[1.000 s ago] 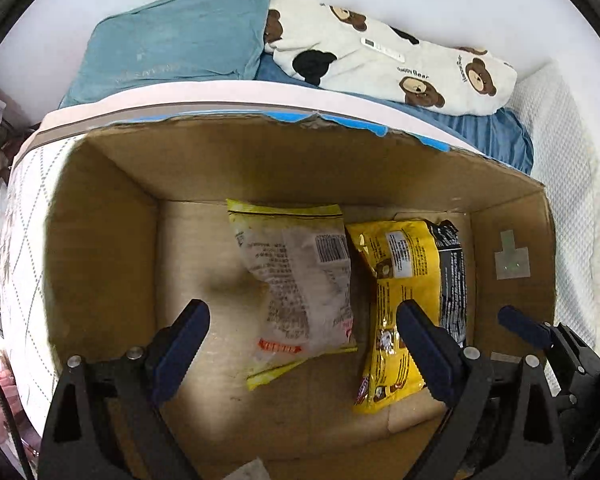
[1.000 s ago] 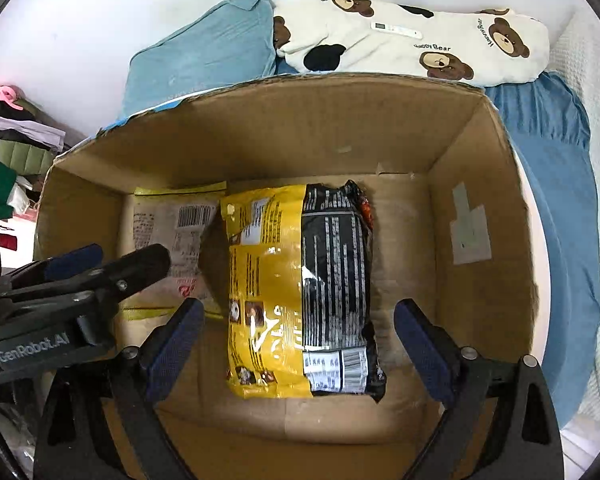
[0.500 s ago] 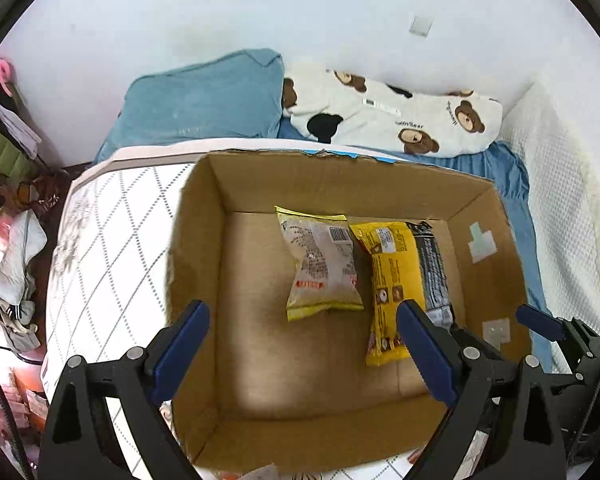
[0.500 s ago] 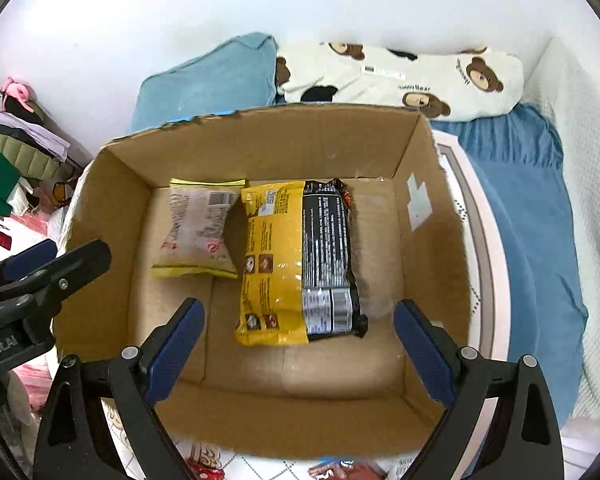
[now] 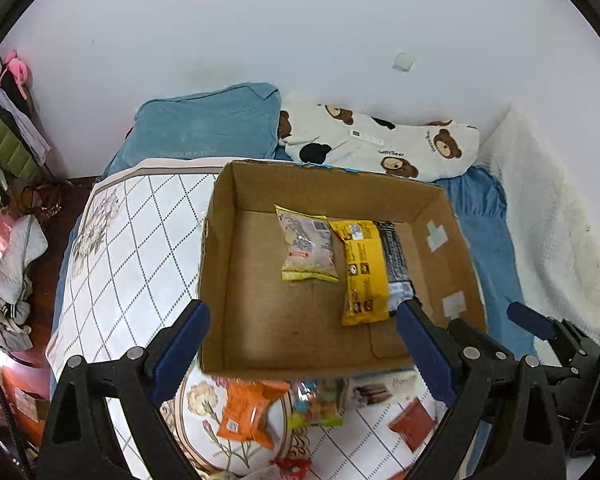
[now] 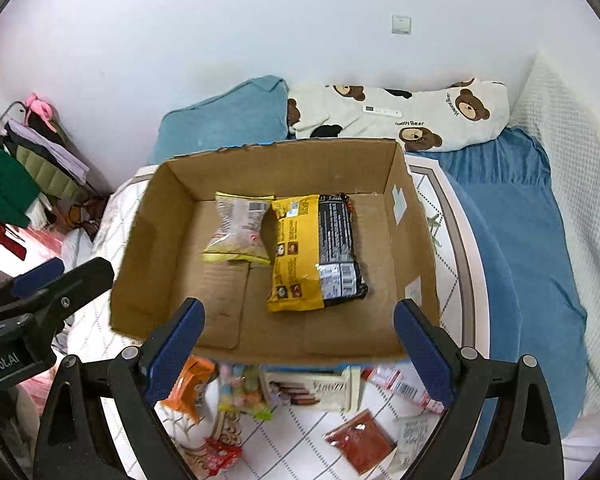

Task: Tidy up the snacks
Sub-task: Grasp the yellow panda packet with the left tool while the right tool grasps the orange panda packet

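- Left wrist view: the left gripper (image 5: 300, 344) hangs released, jaws wide and empty, above the near wall of the cardboard box (image 5: 220, 264) on the quilted bed cover (image 5: 140, 240). Two packets lie flat side by side on the box floor towards the far wall: a pale snack bag (image 5: 306, 250) with yellow edges, and touching its right side a yellow-and-black packet (image 5: 370, 270). Loose snacks wait outside, just beyond the near wall: an orange packet (image 5: 244, 412) and a bag of coloured sweets (image 5: 318, 404).
- Right wrist view: the right gripper (image 6: 298, 340) is likewise released and holds nothing. More packets lie on the cover below, among them a white wafer pack (image 6: 312, 392) and a dark red sachet (image 6: 358, 442).
- Likely risks: the loose packets crowd together, so a grab could pinch two at once; the glossy, puffy wrappers could slip from the pads; a low reach could knock the box wall.
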A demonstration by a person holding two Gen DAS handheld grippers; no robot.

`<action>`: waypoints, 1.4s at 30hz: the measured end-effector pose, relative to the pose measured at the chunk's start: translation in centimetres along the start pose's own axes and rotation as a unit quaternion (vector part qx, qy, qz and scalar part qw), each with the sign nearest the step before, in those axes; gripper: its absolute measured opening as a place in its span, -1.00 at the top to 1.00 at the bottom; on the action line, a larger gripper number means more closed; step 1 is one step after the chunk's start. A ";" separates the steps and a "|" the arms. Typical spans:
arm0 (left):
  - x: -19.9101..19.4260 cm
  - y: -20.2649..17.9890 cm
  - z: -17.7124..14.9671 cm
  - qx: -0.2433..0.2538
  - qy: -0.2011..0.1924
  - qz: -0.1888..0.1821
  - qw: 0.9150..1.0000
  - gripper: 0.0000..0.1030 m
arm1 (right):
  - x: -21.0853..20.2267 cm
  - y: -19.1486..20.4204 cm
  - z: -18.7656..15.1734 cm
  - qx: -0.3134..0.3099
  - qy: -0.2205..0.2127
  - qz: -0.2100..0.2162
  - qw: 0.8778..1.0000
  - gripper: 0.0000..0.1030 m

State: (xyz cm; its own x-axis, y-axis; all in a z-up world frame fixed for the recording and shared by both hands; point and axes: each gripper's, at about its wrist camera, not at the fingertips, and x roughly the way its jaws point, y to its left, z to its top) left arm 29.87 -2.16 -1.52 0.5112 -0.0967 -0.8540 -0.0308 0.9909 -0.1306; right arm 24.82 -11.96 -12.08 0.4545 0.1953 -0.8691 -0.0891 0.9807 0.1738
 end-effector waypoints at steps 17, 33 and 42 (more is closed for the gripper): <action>5.9 9.2 -22.2 -0.064 0.240 0.038 0.968 -0.85 | 3.6 -4.5 -19.3 0.114 0.195 0.055 0.973 -0.90; 10.1 16.1 -33.4 -0.364 0.330 -0.024 0.871 -0.25 | 7.9 1.2 -23.7 0.055 0.250 0.065 0.964 -0.90; 12.3 9.2 -30.7 -0.165 0.310 0.034 0.936 0.03 | 5.1 -3.6 -23.2 0.074 0.226 0.023 0.971 -0.90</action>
State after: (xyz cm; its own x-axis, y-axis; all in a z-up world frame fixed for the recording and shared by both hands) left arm 9.47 2.93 -28.68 -0.0941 -0.1718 -0.9806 -0.3618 0.9235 -0.1271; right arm 6.89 -14.50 -27.86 0.0153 0.2525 -0.9675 0.0437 0.9665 0.2530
